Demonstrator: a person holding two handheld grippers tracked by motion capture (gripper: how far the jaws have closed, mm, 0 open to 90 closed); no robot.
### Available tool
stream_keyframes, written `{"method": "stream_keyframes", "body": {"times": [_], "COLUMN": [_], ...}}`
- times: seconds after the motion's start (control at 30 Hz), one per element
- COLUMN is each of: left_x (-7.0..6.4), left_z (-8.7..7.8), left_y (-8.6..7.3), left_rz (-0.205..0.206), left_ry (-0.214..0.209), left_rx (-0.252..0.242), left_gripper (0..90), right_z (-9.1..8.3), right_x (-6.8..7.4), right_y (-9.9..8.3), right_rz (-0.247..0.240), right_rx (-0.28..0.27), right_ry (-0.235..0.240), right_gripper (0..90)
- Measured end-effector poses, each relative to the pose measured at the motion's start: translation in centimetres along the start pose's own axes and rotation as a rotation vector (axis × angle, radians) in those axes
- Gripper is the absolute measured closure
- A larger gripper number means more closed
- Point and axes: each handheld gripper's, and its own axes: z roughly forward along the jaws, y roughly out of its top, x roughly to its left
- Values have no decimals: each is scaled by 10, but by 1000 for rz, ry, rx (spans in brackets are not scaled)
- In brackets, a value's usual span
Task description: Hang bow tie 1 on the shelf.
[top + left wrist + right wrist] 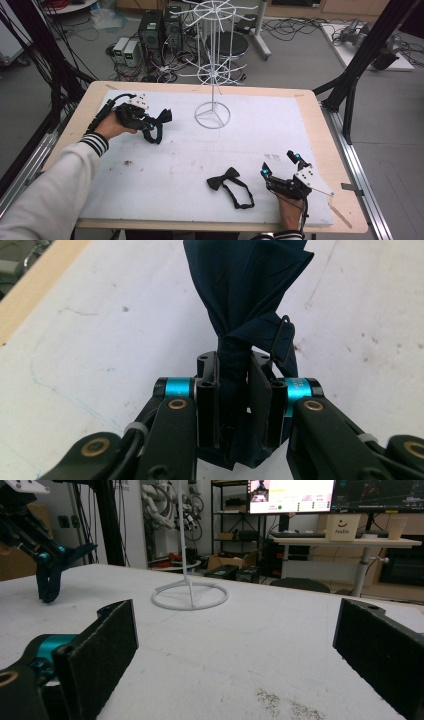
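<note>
Overhead, the white display stand (213,75) rises from the far middle of the table (310,107). Left of its base, the left gripper (152,125) clenches a dark bow tie (245,295) at the knot. Its dangling strap could snag a hook. The right gripper (280,165) rests released beside a second bow tie (227,182).

Navy bow tie (250,295), black bow tie (223,178), white rack (213,60), striped cuff (95,143)
</note>
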Motion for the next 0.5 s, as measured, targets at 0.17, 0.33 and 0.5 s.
{"method": "stream_keyframes", "body": {"times": [0.17,0.33,0.5], "left_x": [2,-1,-3], "left_z": [-10,-17,-23], "left_y": [3,7,11], "left_rz": [-58,-91,-126], "left_ry": [21,36,31], "left_rx": [-78,-127,-181], "left_gripper": [752,753,753], "right_z": [0,0,0], "right_x": [0,0,0], "right_y": [0,0,0], "right_rz": [-2,-1,-5], "right_rx": [-2,0,2], "right_ry": [-1,-1,1], "right_gripper": [34,34,34]}}
